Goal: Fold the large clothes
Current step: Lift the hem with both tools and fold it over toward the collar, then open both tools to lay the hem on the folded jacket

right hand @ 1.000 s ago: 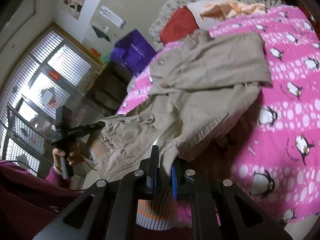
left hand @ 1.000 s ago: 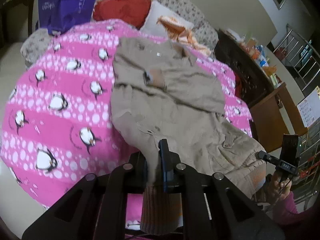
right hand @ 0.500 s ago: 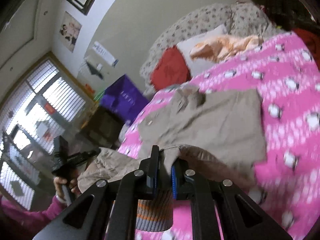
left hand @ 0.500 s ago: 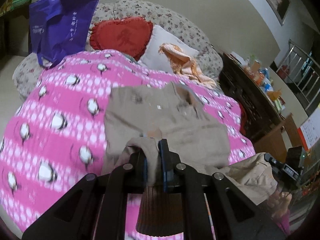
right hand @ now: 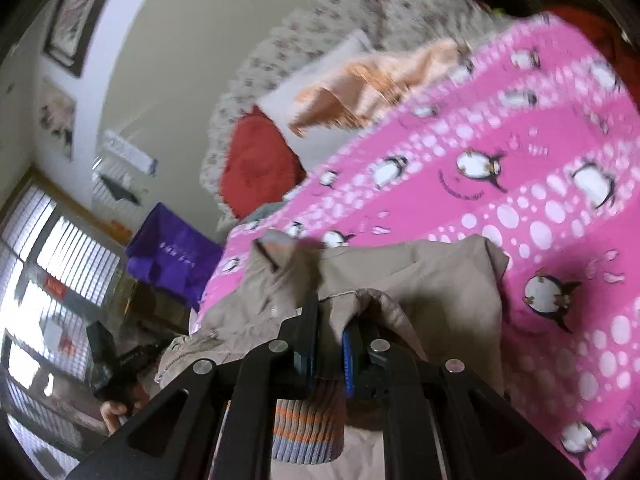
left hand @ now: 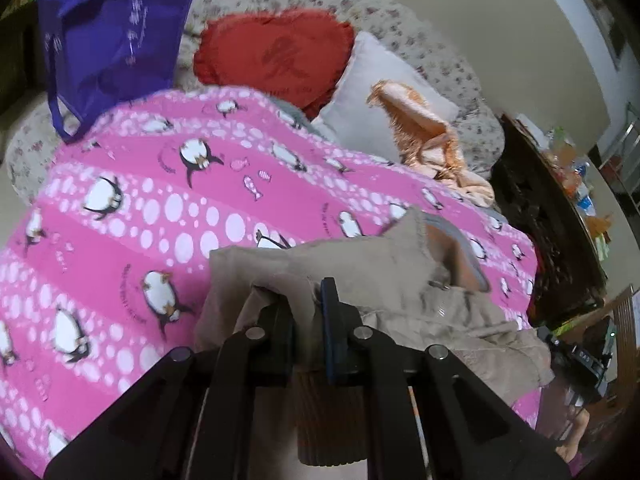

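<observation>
A beige jacket (left hand: 380,264) lies on the pink penguin blanket (left hand: 160,208), its lower part doubled over toward the collar. My left gripper (left hand: 307,300) still pinches a fold of the jacket, and a ribbed beige cuff (left hand: 328,420) hangs under it. Its jaws are opening with cloth between them. In the right wrist view the jacket (right hand: 420,280) bunches under my right gripper (right hand: 330,312), whose jaws are also opening on a fold. A grey and orange striped cuff (right hand: 308,428) dangles below it.
At the head of the bed are a purple bag (left hand: 108,28), a red cushion (left hand: 276,52) and a white pillow (left hand: 400,80) with orange cloth (left hand: 424,136) on it. A dark wooden cabinet (left hand: 540,220) stands along the right side. Windows (right hand: 52,280) are at the left.
Both grippers have carried the jacket's lower end forward over the bed toward the collar and the pillows. The jacket is now doubled over, and much less of it shows.
</observation>
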Available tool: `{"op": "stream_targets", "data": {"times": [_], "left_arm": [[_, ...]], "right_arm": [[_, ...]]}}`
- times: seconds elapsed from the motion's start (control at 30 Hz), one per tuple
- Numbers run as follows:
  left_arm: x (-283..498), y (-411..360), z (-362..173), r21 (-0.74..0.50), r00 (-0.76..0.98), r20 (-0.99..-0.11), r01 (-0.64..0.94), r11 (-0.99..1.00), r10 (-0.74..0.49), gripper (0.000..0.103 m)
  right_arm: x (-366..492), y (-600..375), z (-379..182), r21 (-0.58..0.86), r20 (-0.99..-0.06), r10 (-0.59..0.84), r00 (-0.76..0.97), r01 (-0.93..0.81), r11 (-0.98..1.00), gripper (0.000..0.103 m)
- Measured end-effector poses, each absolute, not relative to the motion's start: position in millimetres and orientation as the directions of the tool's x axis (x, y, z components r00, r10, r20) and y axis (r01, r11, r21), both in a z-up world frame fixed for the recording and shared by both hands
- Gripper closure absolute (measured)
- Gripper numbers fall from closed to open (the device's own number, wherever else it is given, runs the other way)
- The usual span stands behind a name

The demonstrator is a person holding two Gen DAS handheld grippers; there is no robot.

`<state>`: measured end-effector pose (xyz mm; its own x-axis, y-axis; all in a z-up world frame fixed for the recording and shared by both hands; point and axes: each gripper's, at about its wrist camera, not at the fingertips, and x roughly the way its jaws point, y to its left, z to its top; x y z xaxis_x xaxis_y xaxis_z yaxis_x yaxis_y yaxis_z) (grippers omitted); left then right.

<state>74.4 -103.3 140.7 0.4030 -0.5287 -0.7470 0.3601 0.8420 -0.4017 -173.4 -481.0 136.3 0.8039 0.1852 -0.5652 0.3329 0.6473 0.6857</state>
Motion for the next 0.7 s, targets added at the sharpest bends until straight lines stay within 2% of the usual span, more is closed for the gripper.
{"op": "stream_targets", "data": {"times": [0.03, 0.07, 0.1, 0.13, 0.17, 0.2, 0.27, 0.37, 0.43, 0.5, 0.63, 0.7], "left_arm": [[79, -104, 134, -0.418, 0.383, -0.752, 0.352, 0.838, -0.536, 0.087], [82, -105, 132, -0.432, 0.370, -0.754, 0.345, 0.833, -0.544, 0.083], [83, -103, 131, -0.447, 0.361, -0.750, 0.340, 0.827, -0.554, 0.070], [83, -99, 134, -0.464, 0.363, -0.738, 0.338, 0.819, -0.569, 0.052], [81, -94, 139, -0.473, 0.377, -0.723, 0.342, 0.812, -0.579, 0.045], [78, -89, 144, -0.468, 0.398, -0.711, 0.348, 0.812, -0.580, 0.036], [70, -81, 158, -0.424, 0.444, -0.702, 0.369, 0.827, -0.557, 0.034], [55, -73, 169, -0.374, 0.434, -0.706, 0.444, 0.815, -0.560, 0.034], [38, -72, 168, -0.321, 0.416, -0.725, 0.502, 0.803, -0.549, 0.034], [23, -74, 160, -0.302, 0.371, -0.743, 0.556, 0.774, -0.557, 0.034], [7, -100, 120, -0.236, 0.259, -0.838, 0.620, 0.748, -0.479, 0.034], [11, -115, 105, -0.222, 0.219, -0.872, 0.622, 0.751, -0.438, 0.034]], "right_arm": [[-168, -484, 130, 0.678, -0.585, 0.184, 0.790, 0.352, 0.645, 0.087], [-164, -486, 127, 0.662, -0.606, 0.179, 0.775, 0.366, 0.655, 0.081], [-164, -487, 127, 0.649, -0.616, 0.179, 0.767, 0.365, 0.668, 0.076], [-167, -487, 128, 0.644, -0.614, 0.174, 0.770, 0.361, 0.674, 0.075], [-172, -487, 132, 0.640, -0.605, 0.164, 0.779, 0.353, 0.683, 0.072], [-179, -486, 137, 0.634, -0.596, 0.152, 0.788, 0.346, 0.692, 0.063], [-199, -482, 147, 0.604, -0.576, 0.096, 0.811, 0.343, 0.720, 0.054], [-218, -470, 153, 0.557, -0.585, 0.107, 0.804, 0.302, 0.774, 0.054], [-224, -452, 148, 0.512, -0.626, 0.153, 0.765, 0.255, 0.821, 0.055], [-221, -433, 142, 0.447, -0.673, 0.166, 0.721, 0.217, 0.868, 0.055], [-196, -391, 123, 0.324, -0.756, 0.206, 0.621, 0.080, 0.943, 0.055], [-172, -383, 116, 0.323, -0.771, 0.230, 0.594, 0.054, 0.945, 0.055]]}}
